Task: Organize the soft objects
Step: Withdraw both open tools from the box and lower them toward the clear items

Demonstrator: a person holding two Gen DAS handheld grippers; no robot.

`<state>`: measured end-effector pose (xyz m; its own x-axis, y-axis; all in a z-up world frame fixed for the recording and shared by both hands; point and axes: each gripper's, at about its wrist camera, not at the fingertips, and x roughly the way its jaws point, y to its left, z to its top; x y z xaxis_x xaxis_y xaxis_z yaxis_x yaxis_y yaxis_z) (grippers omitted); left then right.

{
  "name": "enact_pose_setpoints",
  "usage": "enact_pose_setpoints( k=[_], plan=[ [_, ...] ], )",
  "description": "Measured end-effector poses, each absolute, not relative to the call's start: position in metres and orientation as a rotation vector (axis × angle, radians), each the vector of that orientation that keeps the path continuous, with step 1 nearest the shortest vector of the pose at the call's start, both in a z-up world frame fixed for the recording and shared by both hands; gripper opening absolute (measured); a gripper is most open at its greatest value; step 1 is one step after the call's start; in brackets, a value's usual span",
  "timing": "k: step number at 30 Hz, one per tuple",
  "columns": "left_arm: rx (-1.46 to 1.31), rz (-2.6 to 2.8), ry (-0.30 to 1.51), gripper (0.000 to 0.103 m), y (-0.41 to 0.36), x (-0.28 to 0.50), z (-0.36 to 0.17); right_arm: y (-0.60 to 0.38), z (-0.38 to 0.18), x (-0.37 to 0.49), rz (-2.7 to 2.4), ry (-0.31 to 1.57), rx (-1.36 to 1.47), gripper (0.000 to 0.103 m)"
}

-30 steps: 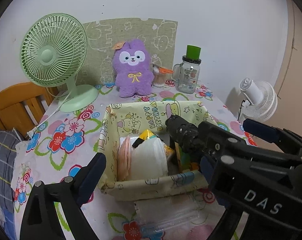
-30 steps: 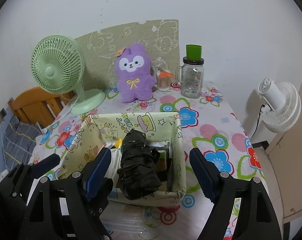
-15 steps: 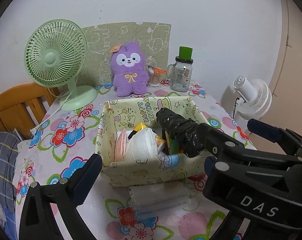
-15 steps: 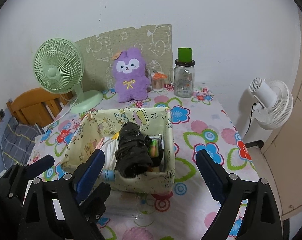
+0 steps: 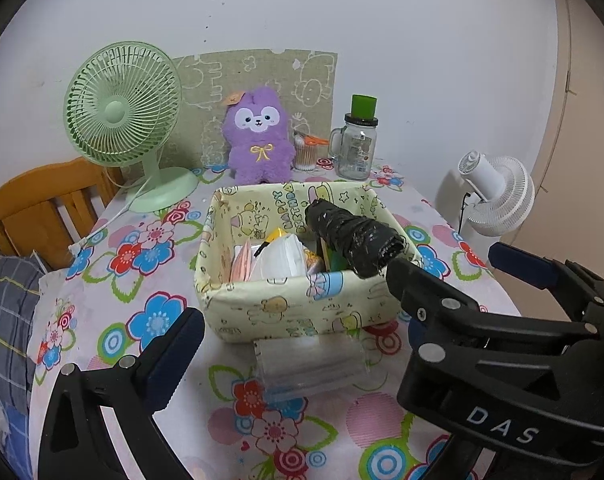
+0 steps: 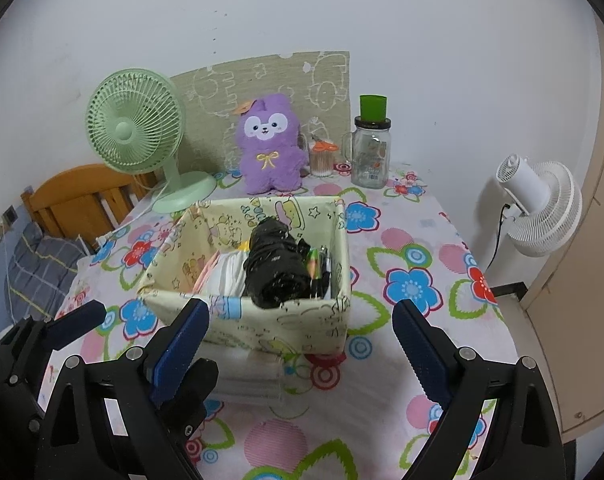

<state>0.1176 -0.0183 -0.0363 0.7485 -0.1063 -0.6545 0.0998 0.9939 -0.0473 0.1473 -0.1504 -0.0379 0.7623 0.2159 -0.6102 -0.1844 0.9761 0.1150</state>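
A yellow-green printed fabric basket (image 5: 286,304) (image 6: 342,240) stands mid-table on the floral cloth. In it lie a black rolled bundle (image 5: 354,236) (image 6: 276,268), white and pink soft packs (image 5: 282,258) and a green item. A purple plush toy (image 5: 260,136) (image 6: 272,144) sits upright behind the basket. A clear plastic pack (image 5: 310,364) (image 6: 254,384) lies flat in front of it. My left gripper (image 5: 294,340) is open and empty over that pack, its right finger mostly hidden. My right gripper (image 6: 300,332) (image 5: 458,268) is open and empty, short of the basket's front wall.
At the back stand a green desk fan (image 5: 122,108), a glass jar with a green lid (image 5: 358,140) and a cup of swabs (image 5: 306,152). A white fan (image 5: 498,196) is beyond the table's right edge, a wooden chair (image 5: 34,200) at its left.
Both grippers have drawn back from the basket toward the table's front edge. The right jaws have widened and now stand clear of the black bundle, which stays in the basket.
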Motion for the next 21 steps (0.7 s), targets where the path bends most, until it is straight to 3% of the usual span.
enact_pose_setpoints(
  k=[21],
  plan=[
    [-0.022, -0.125, 0.766, 0.103, -0.015, 0.097, -0.065, -0.145, -0.065, 0.122, 0.265, 0.68, 0.035, 0.095]
  ],
)
